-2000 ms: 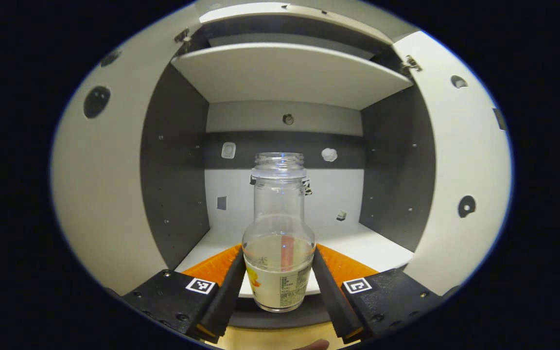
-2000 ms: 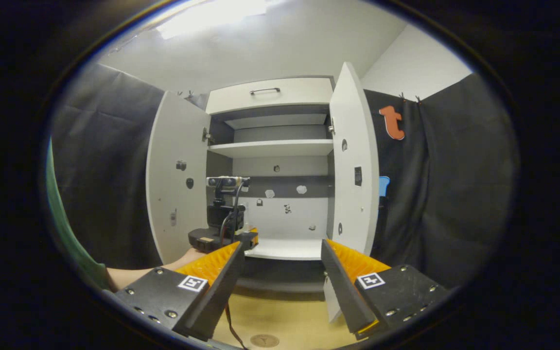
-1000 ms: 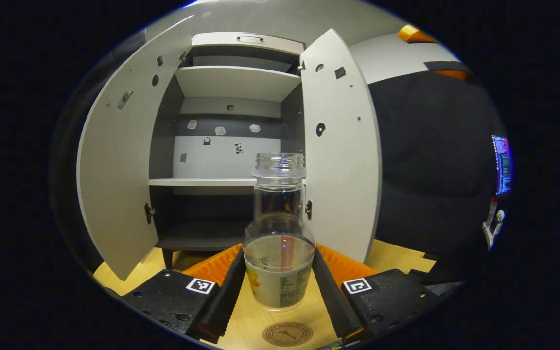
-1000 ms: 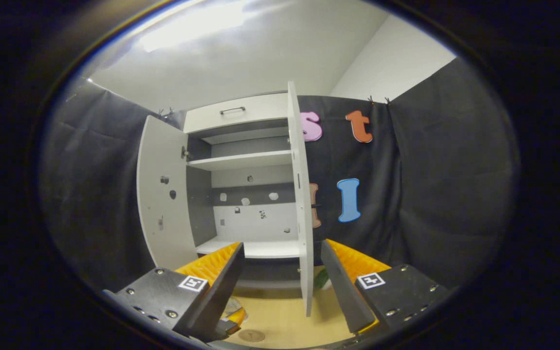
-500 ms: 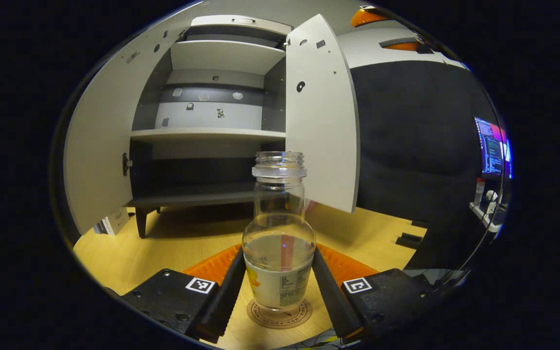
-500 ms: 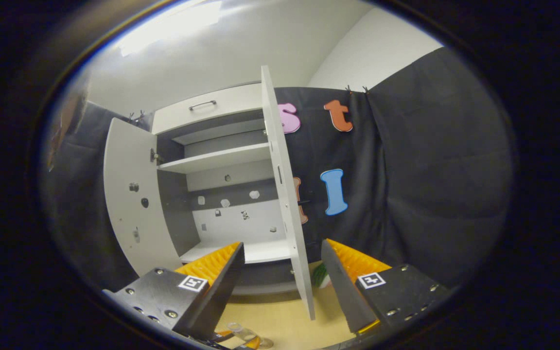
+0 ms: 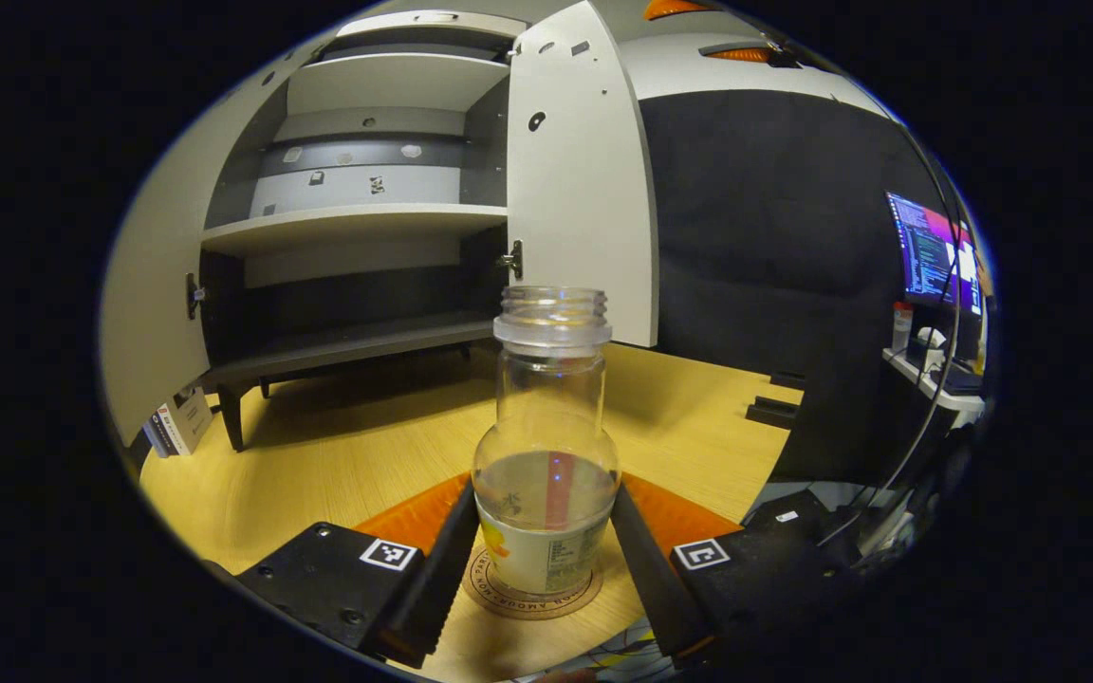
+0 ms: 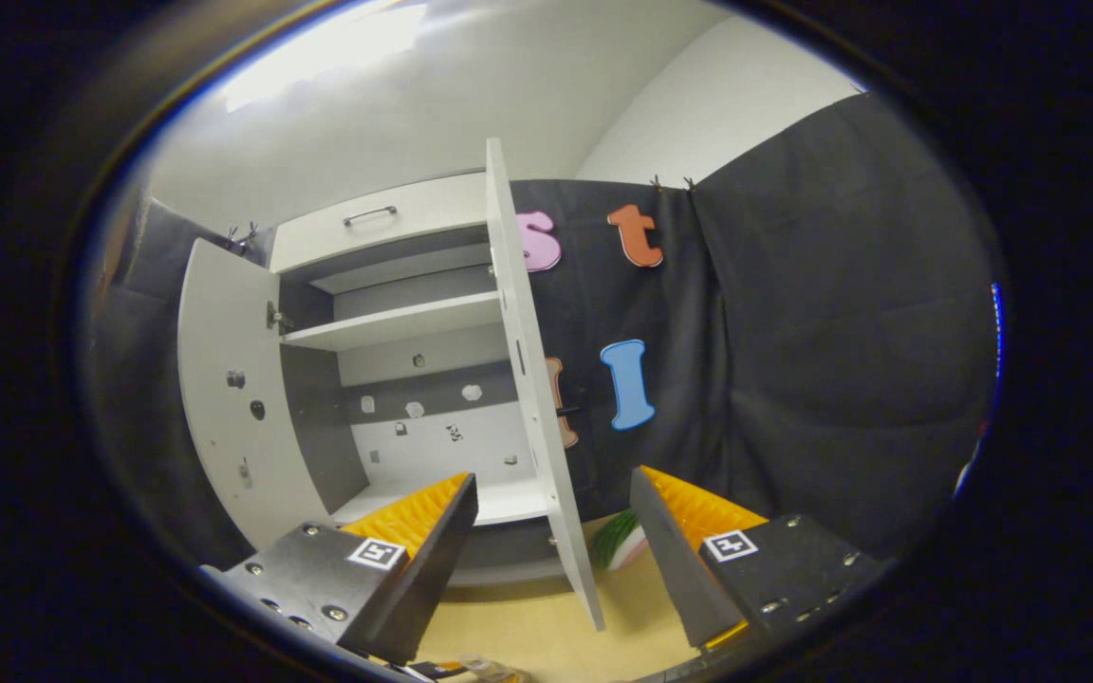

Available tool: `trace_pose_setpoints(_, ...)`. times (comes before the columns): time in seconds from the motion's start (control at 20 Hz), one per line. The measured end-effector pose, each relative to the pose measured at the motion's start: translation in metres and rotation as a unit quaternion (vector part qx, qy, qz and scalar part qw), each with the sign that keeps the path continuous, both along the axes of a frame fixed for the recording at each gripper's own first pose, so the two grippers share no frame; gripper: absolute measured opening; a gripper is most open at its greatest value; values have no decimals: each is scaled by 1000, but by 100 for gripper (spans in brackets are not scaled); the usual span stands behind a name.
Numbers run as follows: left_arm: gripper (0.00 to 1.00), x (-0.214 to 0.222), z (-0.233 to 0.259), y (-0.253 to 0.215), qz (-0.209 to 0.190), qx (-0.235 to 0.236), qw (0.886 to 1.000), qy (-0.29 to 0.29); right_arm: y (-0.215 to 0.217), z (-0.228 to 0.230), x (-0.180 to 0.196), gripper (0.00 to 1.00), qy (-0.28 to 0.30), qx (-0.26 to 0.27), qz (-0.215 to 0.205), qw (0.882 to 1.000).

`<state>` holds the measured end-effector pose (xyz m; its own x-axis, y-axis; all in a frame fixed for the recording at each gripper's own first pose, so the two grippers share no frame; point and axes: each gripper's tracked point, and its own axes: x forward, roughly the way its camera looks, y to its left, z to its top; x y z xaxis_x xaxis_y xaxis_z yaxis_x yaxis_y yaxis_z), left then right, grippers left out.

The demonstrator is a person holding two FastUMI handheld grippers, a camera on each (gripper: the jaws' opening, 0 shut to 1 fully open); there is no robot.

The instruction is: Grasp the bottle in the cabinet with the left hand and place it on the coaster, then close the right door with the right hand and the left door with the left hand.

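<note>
In the left gripper view, the left hand-held gripper (image 7: 544, 550) has its two fingers pressed against either side of a clear glass bottle (image 7: 546, 446), gripping it low on the labelled body. The bottle stands upright with no cap on its threaded neck and a little pale liquid in its lower part. Its base sits on the round brown coaster (image 7: 532, 593), which lies on the wooden counter (image 7: 347, 455); whether the base bears full weight or just touches cannot be told.

Behind the bottle stands the white cabinet (image 7: 357, 223) with dark inner walls, both doors swung open. The right door (image 7: 580, 180) hangs open just behind the bottle's neck, and the left door (image 7: 143, 313) curves along the left edge (the fisheye bends it strongly). A lit monitor (image 7: 931, 251) shows at the far right.

In the right gripper view, the right hand-held gripper (image 8: 554, 555) is wide open and holds nothing, raised above the counter (image 8: 546, 636). Between its fingers the right door (image 8: 532, 398) shows nearly edge-on, apart from both. The left door (image 8: 229, 398) stands open beyond, with the cabinet (image 8: 404, 323) shelves between them. A small green and white object (image 8: 620, 543) lies on the counter near the door's foot, too small to identify.
</note>
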<state>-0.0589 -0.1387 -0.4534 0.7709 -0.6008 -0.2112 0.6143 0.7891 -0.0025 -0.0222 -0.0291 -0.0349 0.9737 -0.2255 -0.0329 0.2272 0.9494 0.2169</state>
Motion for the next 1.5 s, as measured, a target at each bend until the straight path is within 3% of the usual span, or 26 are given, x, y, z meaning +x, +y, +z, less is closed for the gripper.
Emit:
trace_pose_setpoints(0.3, 87, -2, 40, 18, -22, 7, 1000, -11, -5, 1, -2, 99, -7, -9, -1, 1000)
trace_pose_setpoints(0.55, 86, -10, 100, 26, -26, -26, 999, -19, -15, -2, 11, 98, -3, 0, -3, 1000)
trace_pose_setpoints(0.85, 86, 1, 210, 50, -4, -51, 993, -107, -43, -10, 45, 99, 9, 21, -2, 1000)
trace_pose_setpoints(0.9, 86, 3, 224, 55, -2, -55, 992, -117, -50, -12, 51, 94, 9, 21, -4, 1000)
trace_pose_setpoints(0.95, 86, 7, 241, 61, 9, -60, 990, -128, -58, -12, 57, 99, 6, 18, -6, 1000)
trace_pose_setpoints(1.1, 86, 7, 280, 84, 39, -84, 989, -118, -93, -10, 71, 98, -8, -11, -24, 1000)
trace_pose_setpoints(1.3, 86, 8, 325, 131, 97, -59, 983, -141, -137, -17, 89, 98, 0, -48, -39, 998)
trace_pose_setpoints(1.5, 86, -2, 339, 174, 167, -51, 977, -120, -170, -34, 110, 99, 15, -23, -37, 999)
